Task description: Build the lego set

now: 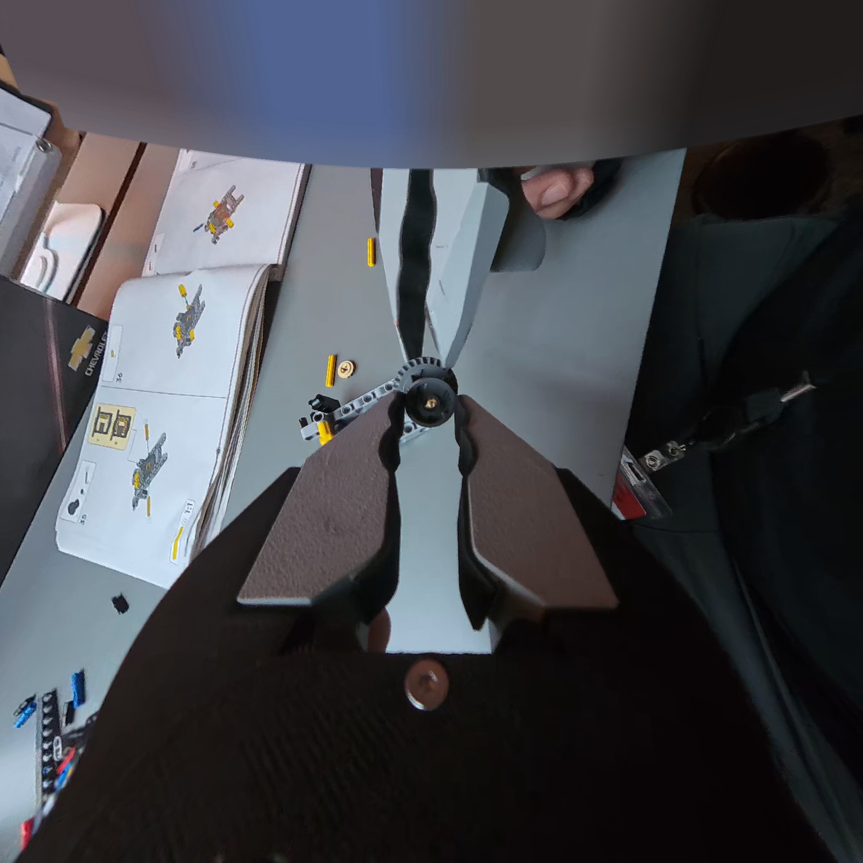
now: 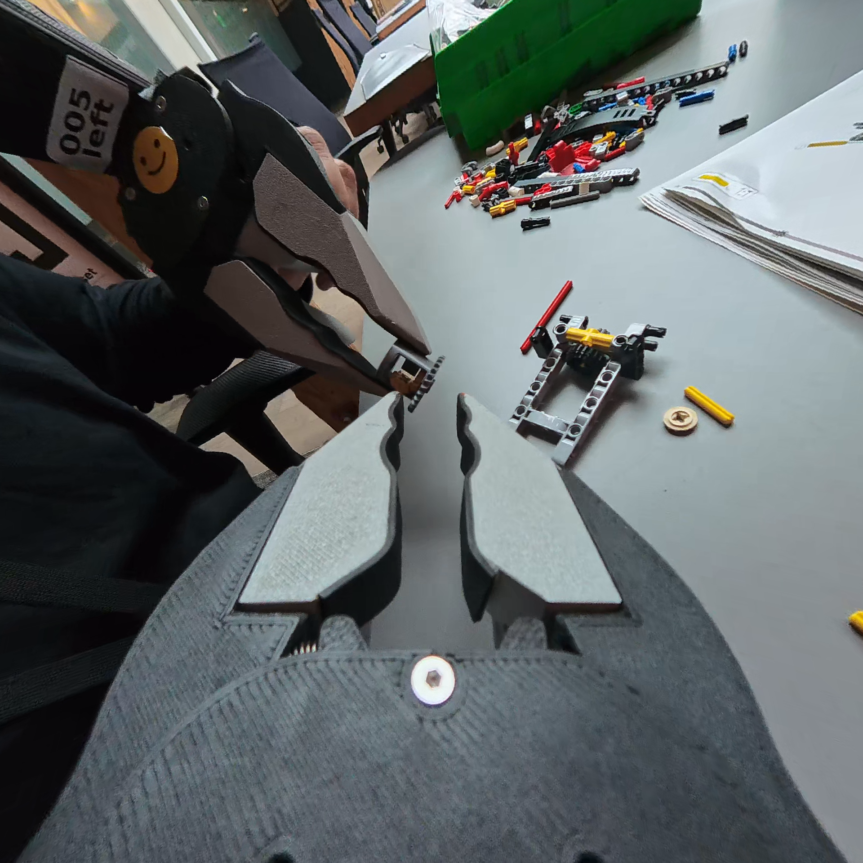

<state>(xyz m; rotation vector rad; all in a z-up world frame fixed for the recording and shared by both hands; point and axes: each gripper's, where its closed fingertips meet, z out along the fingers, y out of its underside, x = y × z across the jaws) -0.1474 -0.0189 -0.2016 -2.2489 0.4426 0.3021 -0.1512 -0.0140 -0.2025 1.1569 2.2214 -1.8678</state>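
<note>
Over the grey table (image 2: 607, 560) I am holding both grippers close together, tips almost meeting. My left gripper (image 1: 427, 404) is clamping a dark round gear piece (image 1: 429, 397) between its fingertips, toothed rim facing outward and a small tan part showing at its centre. My right gripper (image 2: 427, 404) is hovering just beside that gear, jaws apart with nothing between them, one fingertip (image 2: 394, 406) nearly touching the teeth. Near the grippers, the half-built grey frame (image 2: 569, 401) is lying flat on the table, a yellow connector and black gears sitting at its far end and a thin red rod (image 2: 546, 315) leaning at its corner. Just past it, a tan disc (image 2: 680, 420) and a short yellow rod (image 2: 709, 405) are resting side by side. Farther off, a heap of loose pieces (image 2: 560, 173) is spreading out before a green bin (image 2: 560, 60), and the open instruction booklet (image 1: 177, 406) is lying at the table's edge.
</note>
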